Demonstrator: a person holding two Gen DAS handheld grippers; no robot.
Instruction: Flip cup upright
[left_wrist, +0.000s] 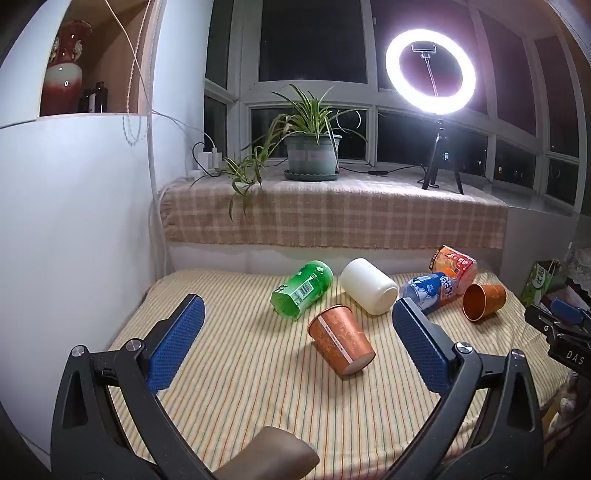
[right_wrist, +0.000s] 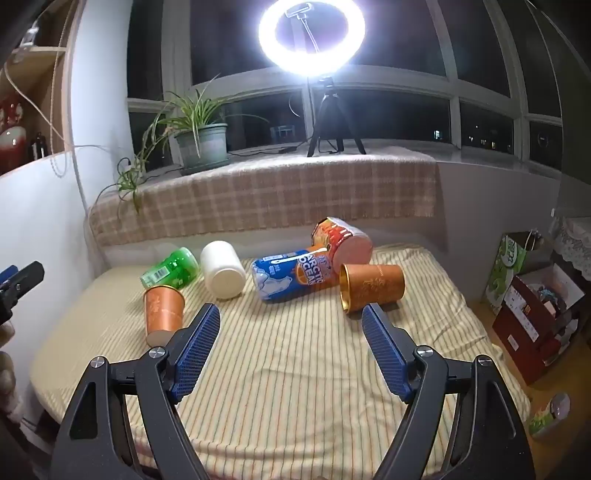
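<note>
Two orange paper cups lie on their sides on the striped tablecloth (left_wrist: 240, 369). One orange cup (left_wrist: 341, 341) lies between my left gripper's fingers, a little ahead of them; it also shows in the right wrist view (right_wrist: 163, 312). The other orange cup (right_wrist: 371, 287) lies with its gold mouth to the left, just beyond my right gripper's right finger; it also shows in the left wrist view (left_wrist: 483, 302). My left gripper (left_wrist: 297, 314) is open and empty. My right gripper (right_wrist: 291, 314) is open and empty above the cloth (right_wrist: 295, 369).
A green can (left_wrist: 301, 293), a white cup (left_wrist: 367, 291), a blue can (left_wrist: 428, 291) and a red-orange cup (left_wrist: 453, 264) lie on their sides at the back. Behind are a checked ledge with a plant (left_wrist: 312, 155) and a ring light (left_wrist: 430, 72). Boxes (right_wrist: 532, 306) stand at the right.
</note>
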